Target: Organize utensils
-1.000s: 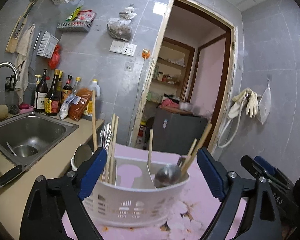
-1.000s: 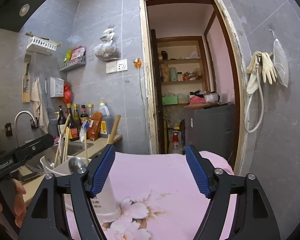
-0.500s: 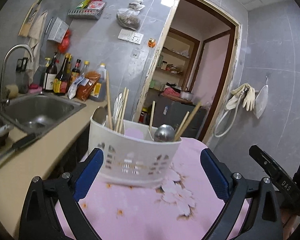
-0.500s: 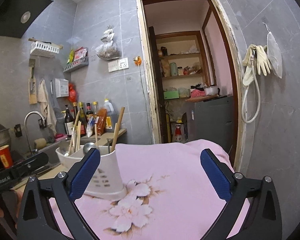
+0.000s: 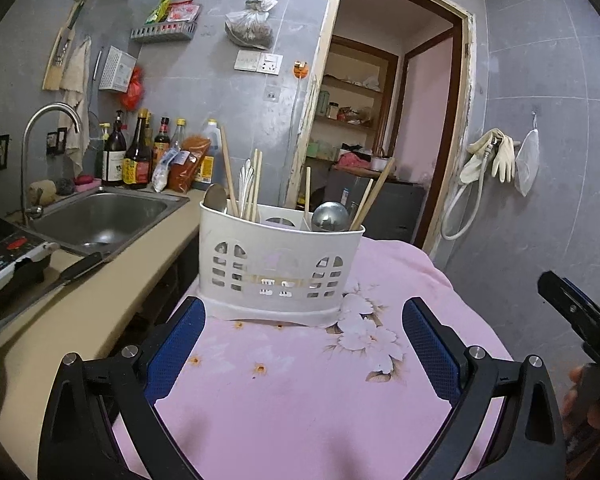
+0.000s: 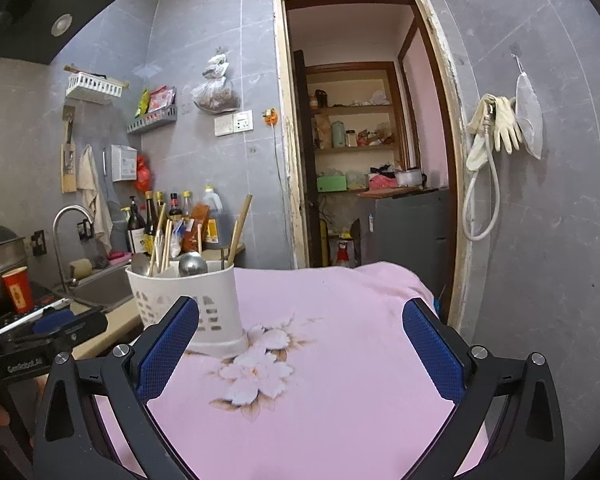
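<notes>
A white perforated utensil caddy (image 5: 278, 264) stands upright on a pink flowered cloth (image 5: 300, 392). Wooden chopsticks (image 5: 256, 184), a silver spoon handle (image 5: 244, 184) and a steel ladle bowl (image 5: 330, 217) stick out of it. My left gripper (image 5: 303, 332) is open, a short way in front of the caddy, with nothing between its blue pads. In the right wrist view the caddy (image 6: 188, 304) sits just beyond the left finger of my right gripper (image 6: 300, 336), which is wide open over the cloth (image 6: 332, 380) and holds nothing.
A beige counter (image 5: 80, 308) with a steel sink (image 5: 100, 220), a tap, sauce bottles (image 5: 136, 160) and a black-handled knife (image 5: 72, 270) runs along the left. A red cup (image 6: 18, 290) stands near a stove. An open doorway (image 6: 360, 168) lies behind the table. Gloves hang on the right wall.
Both grippers have pulled back from the caddy, which now stands free on the cloth. The right gripper's jaws have widened. The left wrist view has dropped from above the rim to the caddy's side.
</notes>
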### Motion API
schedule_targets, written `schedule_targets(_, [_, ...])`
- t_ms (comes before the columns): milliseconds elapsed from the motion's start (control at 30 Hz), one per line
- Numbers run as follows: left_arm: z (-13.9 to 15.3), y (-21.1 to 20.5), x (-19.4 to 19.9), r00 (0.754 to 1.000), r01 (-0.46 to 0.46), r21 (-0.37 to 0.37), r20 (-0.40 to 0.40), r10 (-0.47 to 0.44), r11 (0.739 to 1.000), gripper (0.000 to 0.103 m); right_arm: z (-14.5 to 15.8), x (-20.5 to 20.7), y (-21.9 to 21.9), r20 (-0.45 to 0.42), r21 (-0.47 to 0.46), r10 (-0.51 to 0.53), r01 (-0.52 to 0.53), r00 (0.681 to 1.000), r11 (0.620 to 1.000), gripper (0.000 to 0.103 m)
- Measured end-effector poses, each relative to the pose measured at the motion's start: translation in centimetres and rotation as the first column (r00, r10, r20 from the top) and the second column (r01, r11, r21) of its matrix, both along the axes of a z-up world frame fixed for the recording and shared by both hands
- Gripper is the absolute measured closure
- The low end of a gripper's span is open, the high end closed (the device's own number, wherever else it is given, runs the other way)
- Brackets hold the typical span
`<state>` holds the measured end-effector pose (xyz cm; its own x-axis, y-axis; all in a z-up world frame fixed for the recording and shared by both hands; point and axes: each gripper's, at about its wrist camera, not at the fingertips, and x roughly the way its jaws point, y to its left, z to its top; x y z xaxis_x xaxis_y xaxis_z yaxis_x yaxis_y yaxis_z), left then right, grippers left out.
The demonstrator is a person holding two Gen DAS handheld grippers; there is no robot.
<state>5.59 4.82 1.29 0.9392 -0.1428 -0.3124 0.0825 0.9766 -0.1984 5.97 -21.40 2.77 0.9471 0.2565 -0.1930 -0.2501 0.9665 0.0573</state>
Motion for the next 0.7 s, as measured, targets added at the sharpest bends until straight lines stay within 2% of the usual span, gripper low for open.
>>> schedule_targets(100, [-0.1, 0.0, -0.5, 1.0, 0.004, 0.0, -0.003, -0.004, 1.0, 0.006, 0.3, -1.2, -0.3, -0.023, 0.011, 0.013, -0.013, 1.0, 1.0, 0.0])
schedule_targets(233, [0.2, 0.3, -1.1, 1.0, 0.011, -0.011, -0.001, -0.011, 1.0, 0.006, 1.7, -3.6, -0.6, -0.007, 0.001, 0.031, -0.031, 0.999, 1.0, 0.0])
schedule_targets(400, [0.6, 0.5, -2.3, 1.0, 0.018, -0.019, 0.013, -0.017, 1.0, 0.006, 2.8, -5.9, -0.7, -0.002, -0.044, 0.026, -0.026, 1.0, 0.999, 0.0])
schedule_targets(533, [0.7, 0.2, -3.6, 0.999, 0.014, 0.008, 0.035, -0.015, 1.0, 0.006, 1.9, -6.1, -0.2, -0.001, -0.064, 0.005, -0.005, 1.0, 0.998, 0.0])
schedule_targets(700, [0.4, -0.1, -5.0, 0.997, -0.027, 0.034, 0.079, 0.025, 0.999, 0.006, 0.2, -5.4, 0.5, 0.039, -0.083, -0.086, 0.089, 0.996, 0.993, 0.0])
